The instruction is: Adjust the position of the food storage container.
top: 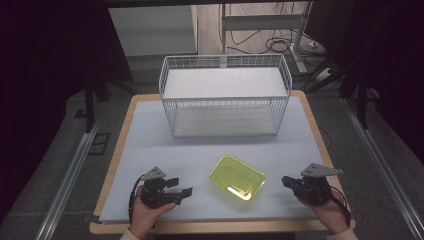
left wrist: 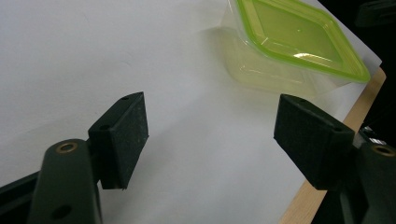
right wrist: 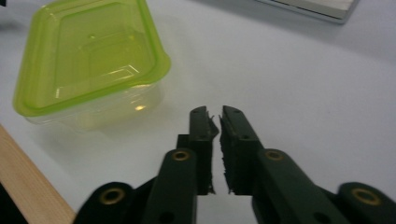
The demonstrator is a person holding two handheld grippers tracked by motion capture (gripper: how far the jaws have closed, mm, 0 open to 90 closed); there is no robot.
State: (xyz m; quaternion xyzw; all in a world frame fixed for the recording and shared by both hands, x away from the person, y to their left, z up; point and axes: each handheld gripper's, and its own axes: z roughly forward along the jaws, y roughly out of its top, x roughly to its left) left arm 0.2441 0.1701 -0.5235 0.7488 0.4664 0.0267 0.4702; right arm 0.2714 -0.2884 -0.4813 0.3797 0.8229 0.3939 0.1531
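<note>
A clear plastic container with a yellow-green lid (top: 237, 177) lies on the white table cover near the front, between the two hands; it also appears as the container (left wrist: 289, 44) and the container (right wrist: 88, 65). My left gripper (top: 182, 187) rests to its left, jaws wide open with nothing between them, pointing toward the container; the same left gripper (left wrist: 211, 140) looks along the cover. My right gripper (top: 285, 181) sits to the container's right, jaws shut with nothing in them, and this right gripper (right wrist: 214, 116) stands a short way from the container.
A white wire basket (top: 225, 95) with two shelves stands at the back middle of the table. The wooden table edge (top: 215, 227) runs along the front. A dark floor with cables and metal rails surrounds the table.
</note>
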